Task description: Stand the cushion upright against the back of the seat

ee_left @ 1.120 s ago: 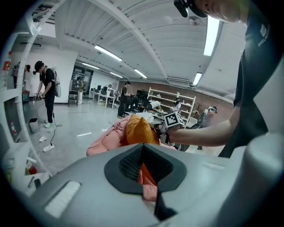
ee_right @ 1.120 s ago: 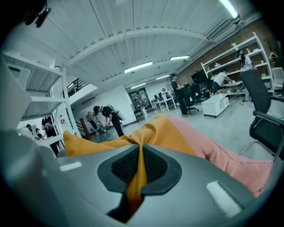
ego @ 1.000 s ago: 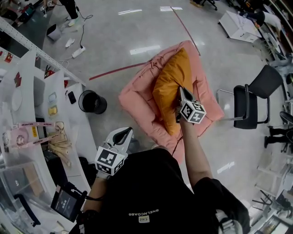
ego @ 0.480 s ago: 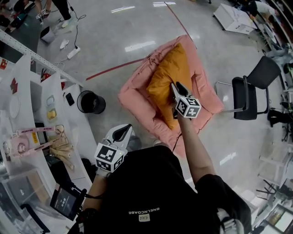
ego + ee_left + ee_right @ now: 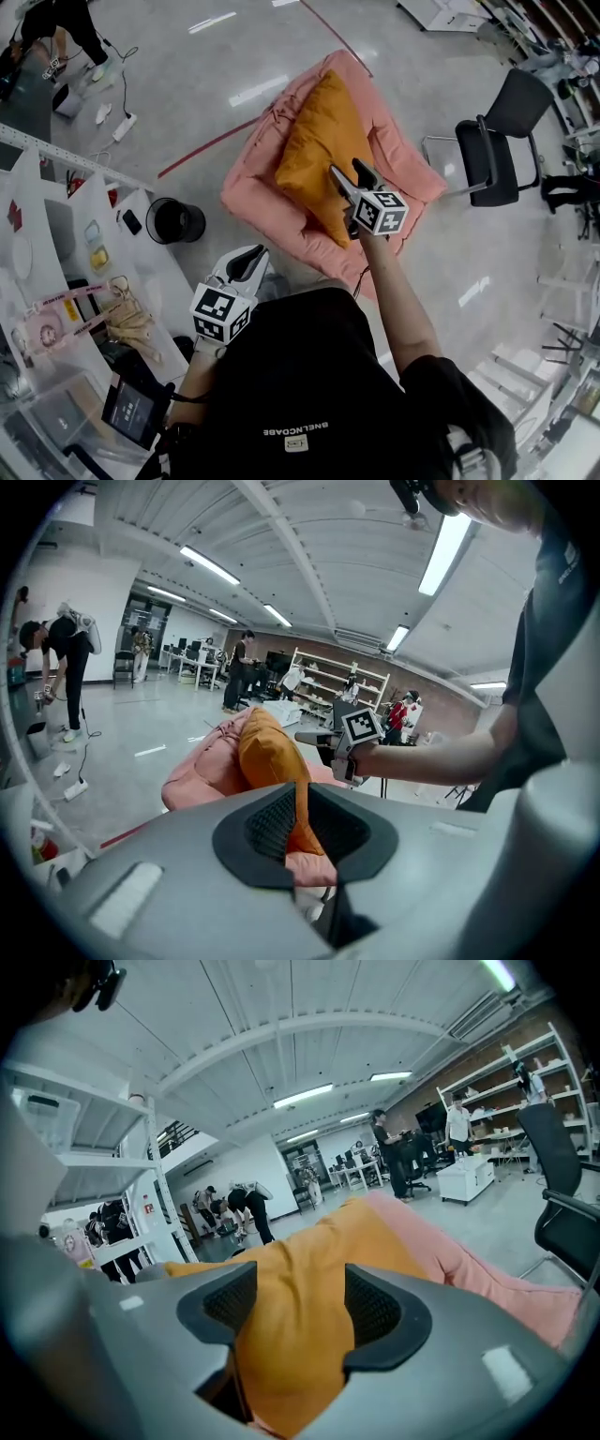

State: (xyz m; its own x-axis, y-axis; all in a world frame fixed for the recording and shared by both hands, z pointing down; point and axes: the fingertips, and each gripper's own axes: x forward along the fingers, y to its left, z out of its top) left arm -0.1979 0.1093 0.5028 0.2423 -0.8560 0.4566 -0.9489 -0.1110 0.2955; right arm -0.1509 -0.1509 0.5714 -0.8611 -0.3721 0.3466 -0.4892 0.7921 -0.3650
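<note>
A wide pink seat point(image 5: 251, 202) lies on the glossy floor point(image 5: 187, 84) at the middle of the scene, its thick padded rim raised around a hollow. The orange cushion point(image 5: 314, 150) stands on its edge in that hollow. It runs from the far end towards the near end and rises above the pink padding, against which it rests. To the right, well apart from the seat, is a black chair point(image 5: 492, 159). The right gripper point(image 5: 347, 173) reaches in from the near side to the cushion's near right edge. Its jaws have just been opening and now stand wide apart, the grip let go. The orange cloth bulges into the gap between the pads, and whether it brushes them cannot be told. The left gripper point(image 5: 248, 258) hangs near the person's body, left of the seat's near corner and apart from it. Its jaws have just eased a crack apart, leaving only a thin slit, and nothing is between them. A black round bin point(image 5: 192, 225) stands on the floor just left of the seat; its inside is too dark to make out.
</note>
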